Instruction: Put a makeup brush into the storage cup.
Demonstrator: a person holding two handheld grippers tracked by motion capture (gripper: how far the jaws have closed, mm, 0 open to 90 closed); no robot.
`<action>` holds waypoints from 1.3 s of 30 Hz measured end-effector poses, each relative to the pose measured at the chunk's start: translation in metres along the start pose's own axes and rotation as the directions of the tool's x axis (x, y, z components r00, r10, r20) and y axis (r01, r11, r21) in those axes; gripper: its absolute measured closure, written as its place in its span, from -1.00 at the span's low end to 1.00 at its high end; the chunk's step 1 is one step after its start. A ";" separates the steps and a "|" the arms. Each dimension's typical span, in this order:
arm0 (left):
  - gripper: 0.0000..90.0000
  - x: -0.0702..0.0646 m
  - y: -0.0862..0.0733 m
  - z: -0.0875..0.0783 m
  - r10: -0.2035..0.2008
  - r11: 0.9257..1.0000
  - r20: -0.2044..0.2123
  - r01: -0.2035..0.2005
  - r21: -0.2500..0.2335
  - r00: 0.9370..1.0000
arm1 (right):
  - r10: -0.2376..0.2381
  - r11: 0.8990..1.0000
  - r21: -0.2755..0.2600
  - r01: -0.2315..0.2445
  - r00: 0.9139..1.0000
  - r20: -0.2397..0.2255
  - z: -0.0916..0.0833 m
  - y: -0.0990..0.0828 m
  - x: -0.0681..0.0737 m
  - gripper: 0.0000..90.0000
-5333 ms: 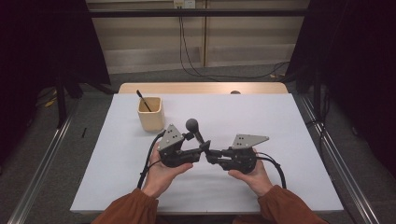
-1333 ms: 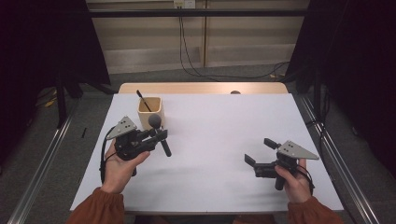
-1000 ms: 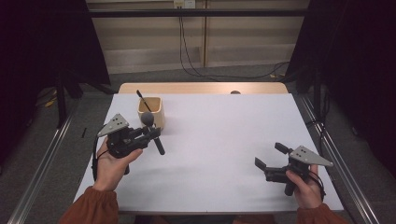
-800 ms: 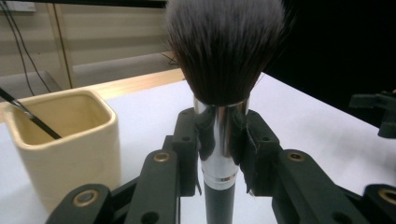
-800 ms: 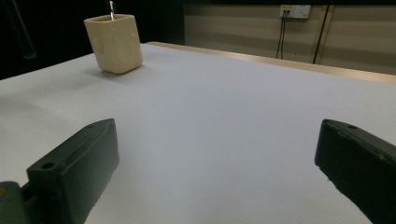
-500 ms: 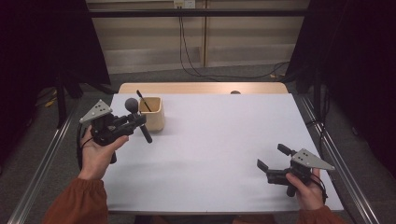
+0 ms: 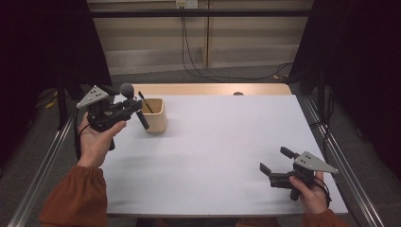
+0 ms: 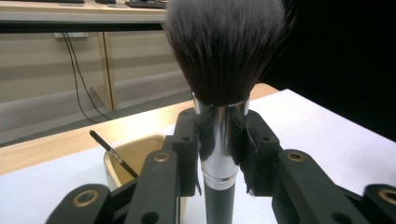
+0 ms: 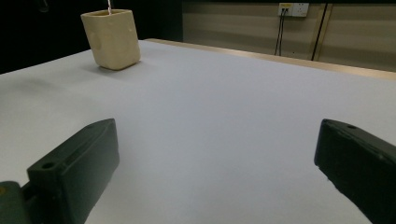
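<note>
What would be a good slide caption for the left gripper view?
Left claw clamped on a makeup brush, bristles up, beside a beige cup.

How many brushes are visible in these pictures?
2: a big powder brush clamped in the left gripper, and a thin brush leaning inside the cup. The cup may hide more.

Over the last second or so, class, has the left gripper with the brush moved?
Yes. The left gripper, shut on the brush, has shifted left of the wooden cup and toward the table's far edge.
</note>
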State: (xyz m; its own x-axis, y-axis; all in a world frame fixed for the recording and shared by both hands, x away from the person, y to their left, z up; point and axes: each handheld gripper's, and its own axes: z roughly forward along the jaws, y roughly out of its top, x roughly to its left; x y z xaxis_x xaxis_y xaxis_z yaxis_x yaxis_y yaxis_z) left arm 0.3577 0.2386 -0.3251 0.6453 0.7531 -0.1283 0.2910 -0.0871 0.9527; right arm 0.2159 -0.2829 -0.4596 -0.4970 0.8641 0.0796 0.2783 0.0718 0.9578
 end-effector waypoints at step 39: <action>0.56 0.031 0.012 0.050 0.010 0.998 -0.113 -0.016 -0.055 0.994 | -0.001 1.000 -0.006 0.001 1.000 -0.030 0.000 0.000 0.002 -1.00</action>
State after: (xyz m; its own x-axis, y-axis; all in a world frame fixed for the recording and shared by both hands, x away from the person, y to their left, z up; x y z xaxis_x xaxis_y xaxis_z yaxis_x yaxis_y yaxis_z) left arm 0.4170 0.2283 -0.3316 0.5638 0.8213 -0.0869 0.2411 -0.0630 0.9684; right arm 0.2146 -0.2816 -0.4593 -0.5214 0.8489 0.0864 0.2730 0.0701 0.9595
